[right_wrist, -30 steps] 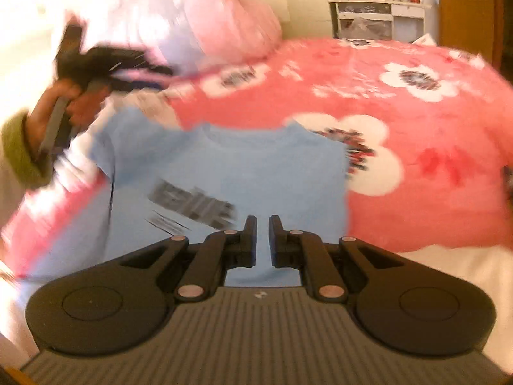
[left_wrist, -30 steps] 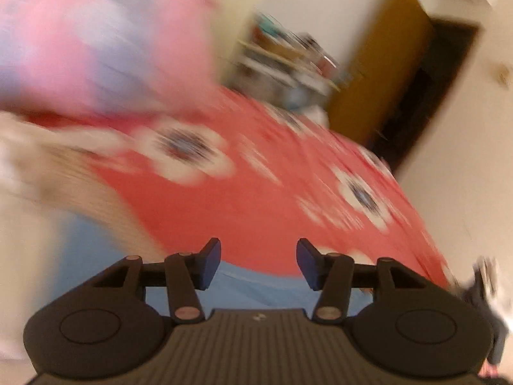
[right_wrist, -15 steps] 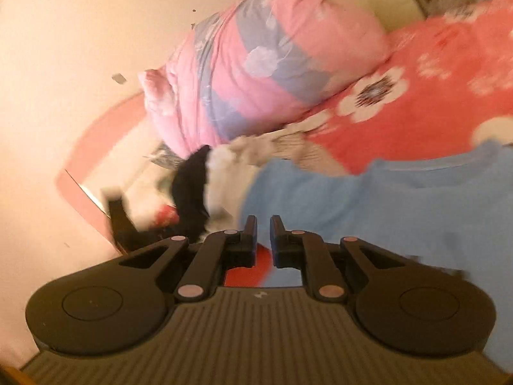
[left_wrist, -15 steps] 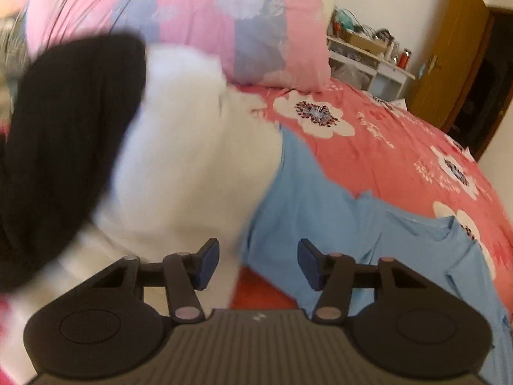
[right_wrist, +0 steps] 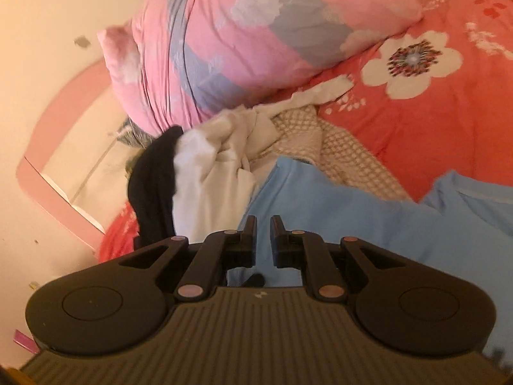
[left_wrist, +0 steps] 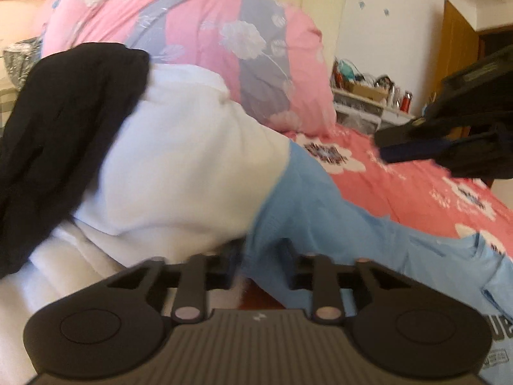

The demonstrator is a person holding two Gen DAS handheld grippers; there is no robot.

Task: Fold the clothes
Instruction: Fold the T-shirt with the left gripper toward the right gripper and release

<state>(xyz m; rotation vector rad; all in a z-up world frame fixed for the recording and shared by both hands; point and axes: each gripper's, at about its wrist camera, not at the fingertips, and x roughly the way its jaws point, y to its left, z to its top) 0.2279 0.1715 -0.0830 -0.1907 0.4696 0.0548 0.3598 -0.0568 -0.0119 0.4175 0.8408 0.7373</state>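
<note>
Left claw pinched on the blue shirt's sleeve, right claw closed and empty above it.

The left claw (left_wrist: 261,256) has just been closing, and its jaws now squeeze a bunched fold of the light blue cotton T-shirt (left_wrist: 336,224), the cloth rising between them. The right claw (right_wrist: 263,237) is nearly closed, only a thin slit between its black fingers (right_wrist: 248,240), with nothing held; it hangs over the same shirt. The T-shirt lies spread across the red bed cover with big white flowers (right_wrist: 433,102), its sleeve end rumpled against a heap of white and black clothes (right_wrist: 192,173) and a beige checked garment (right_wrist: 336,147). A pink and grey floral quilt bundle (right_wrist: 256,32) sits behind the heap.
</note>
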